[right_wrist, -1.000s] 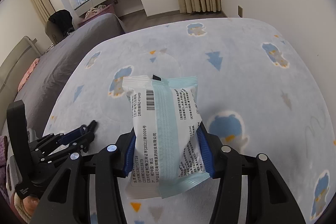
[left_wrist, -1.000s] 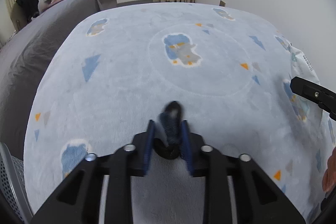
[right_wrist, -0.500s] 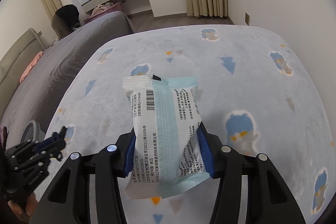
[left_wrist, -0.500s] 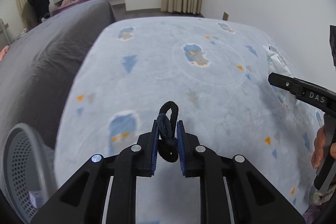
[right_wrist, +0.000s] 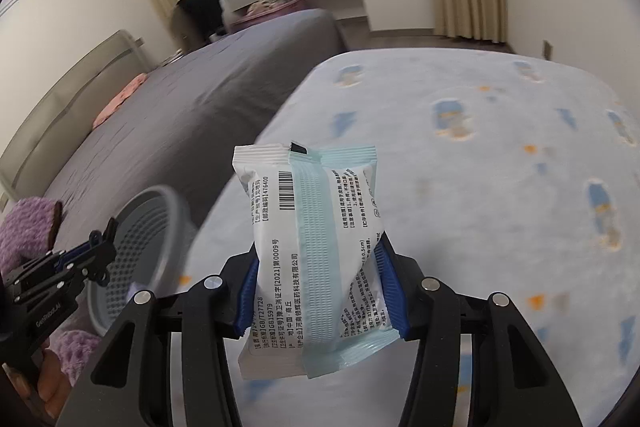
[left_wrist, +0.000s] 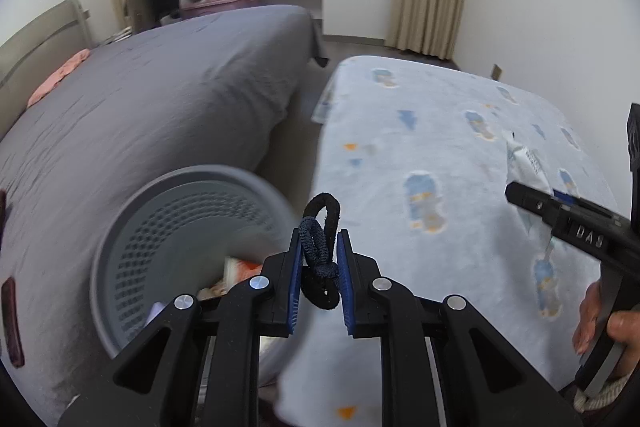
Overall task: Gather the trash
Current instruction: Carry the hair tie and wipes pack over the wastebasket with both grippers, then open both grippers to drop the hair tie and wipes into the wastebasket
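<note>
My left gripper (left_wrist: 319,267) is shut on dark hair ties (left_wrist: 320,247), one black and one navy, held in the air just right of the grey perforated trash basket (left_wrist: 160,223). The basket holds some paper scraps. My right gripper (right_wrist: 316,275) is shut on a white and pale green wipes packet (right_wrist: 312,247), held upright above the light blue patterned rug (right_wrist: 480,167). The right gripper also shows in the left wrist view (left_wrist: 568,223), and the left gripper shows at the lower left of the right wrist view (right_wrist: 80,259), near the basket (right_wrist: 144,227).
A bed with a grey cover (left_wrist: 140,115) lies left of the basket. The rug (left_wrist: 440,147) lies to the right, by a white wall. Curtains and a window are at the back. A pink cloth (left_wrist: 60,79) lies on the bed.
Both grippers have swung left from over the rug towards the bed. The basket has come from the left edge to just below and left of my left gripper. Both grips are unchanged.
</note>
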A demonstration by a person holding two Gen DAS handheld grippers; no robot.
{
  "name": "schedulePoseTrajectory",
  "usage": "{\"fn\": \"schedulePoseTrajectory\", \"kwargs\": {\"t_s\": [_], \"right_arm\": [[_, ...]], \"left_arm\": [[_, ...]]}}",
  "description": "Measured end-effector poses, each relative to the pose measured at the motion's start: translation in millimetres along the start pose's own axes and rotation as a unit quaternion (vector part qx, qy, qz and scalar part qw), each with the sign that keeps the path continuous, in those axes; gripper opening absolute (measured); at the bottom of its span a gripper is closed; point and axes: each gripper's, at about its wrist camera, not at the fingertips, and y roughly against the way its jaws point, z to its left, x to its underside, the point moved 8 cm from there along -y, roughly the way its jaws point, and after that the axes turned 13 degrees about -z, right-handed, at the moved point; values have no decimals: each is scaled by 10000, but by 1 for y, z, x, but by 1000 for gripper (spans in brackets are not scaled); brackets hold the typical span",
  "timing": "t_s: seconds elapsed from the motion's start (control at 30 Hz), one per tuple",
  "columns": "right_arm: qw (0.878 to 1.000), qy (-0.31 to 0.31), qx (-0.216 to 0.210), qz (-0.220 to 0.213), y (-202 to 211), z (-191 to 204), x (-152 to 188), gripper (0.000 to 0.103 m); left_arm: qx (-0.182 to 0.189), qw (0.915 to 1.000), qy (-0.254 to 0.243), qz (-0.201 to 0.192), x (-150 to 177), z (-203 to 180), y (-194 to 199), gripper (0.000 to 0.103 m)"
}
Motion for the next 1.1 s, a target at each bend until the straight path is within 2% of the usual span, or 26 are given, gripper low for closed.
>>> {"fn": "schedulePoseTrajectory", "kwargs": {"t_s": [0.27, 0.47, 0.77, 0.97, 1.07, 1.1], "right_arm": [[9967, 314, -691, 272, -23, 124, 26, 50], [9922, 686, -912, 505, -45, 187, 43, 50], [9888, 905, -925, 738, -78, 220, 51, 50], [9881, 982, -930, 733, -89, 231, 49, 50], [9876, 1005, -959, 734, -90, 233, 49, 54], [9876, 1007, -962, 730, -90, 233, 49, 59]], "left_arm": [[-489, 9980, 410, -1, 21, 95, 23, 17], [-721, 9956, 592, 76, 35, 143, 18, 17], [-721, 9938, 817, 226, 47, 173, -1, 19], [-797, 9925, 898, 229, 46, 184, -7, 25], [-837, 9918, 930, 252, 47, 187, -9, 35], [-846, 9917, 932, 258, 47, 187, -9, 40]]}}
